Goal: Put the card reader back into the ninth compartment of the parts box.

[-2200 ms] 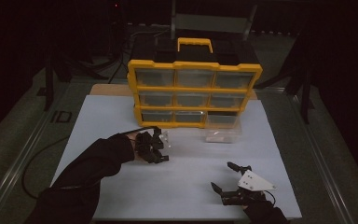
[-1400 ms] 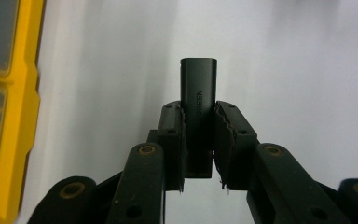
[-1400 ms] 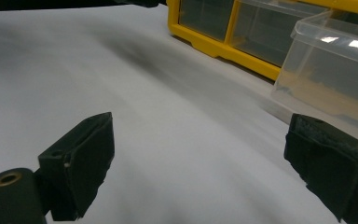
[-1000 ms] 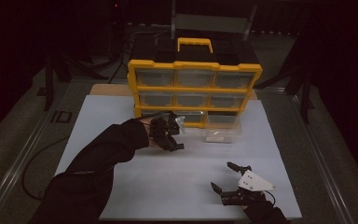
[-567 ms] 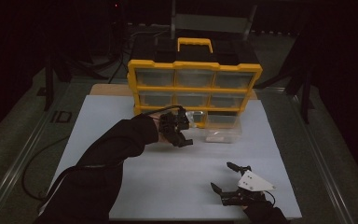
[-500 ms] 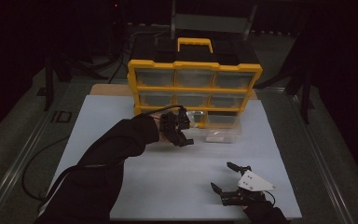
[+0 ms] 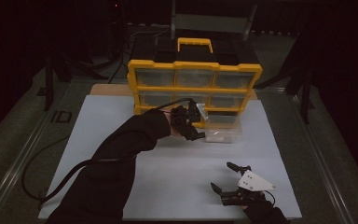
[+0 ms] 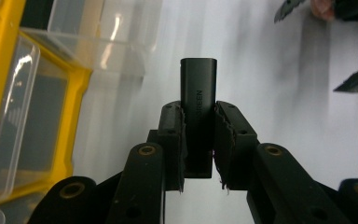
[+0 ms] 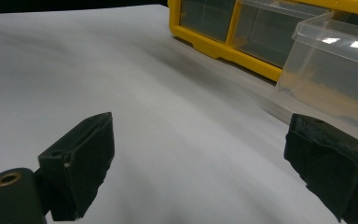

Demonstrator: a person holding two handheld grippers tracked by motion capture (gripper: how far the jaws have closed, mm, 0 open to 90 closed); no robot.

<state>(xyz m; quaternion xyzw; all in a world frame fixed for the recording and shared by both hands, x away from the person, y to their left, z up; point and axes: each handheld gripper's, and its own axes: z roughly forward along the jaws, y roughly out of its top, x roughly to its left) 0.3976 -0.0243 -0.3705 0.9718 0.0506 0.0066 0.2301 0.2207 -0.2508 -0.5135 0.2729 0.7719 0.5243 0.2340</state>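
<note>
**Inspector:** Starting at the left: what has changed with the left gripper point(image 7: 192, 122)?

**Assistant:** Over the last two seconds it has travelled from the open sheet point(image 7: 98, 121) toward the yellow cabinet point(image 7: 135, 88). It now sits at the cabinet's lower row, just beside the clear drawer point(image 7: 223, 133) that stands pulled out on the sheet.

**Inspector:** Its jaws?

**Assistant:** Pinched tight on a small black plug point(image 8: 198, 100), which stands upright between the pads with its top clear of them. The grip looks the same throughout the move.

**Inspector:** So the plug is where?

**Assistant:** In the air, held near the drawer's left side, not yet inside it.

**Inspector:** And to the right?

**Assistant:** The right gripper point(image 7: 235, 179) has kept its place near the front edge, jaws spread wide, nothing between them.

**Inspector:** Finding?

**Assistant:** The carry appears nearly complete. Judged remaining: position over the drawer, then release.
</note>
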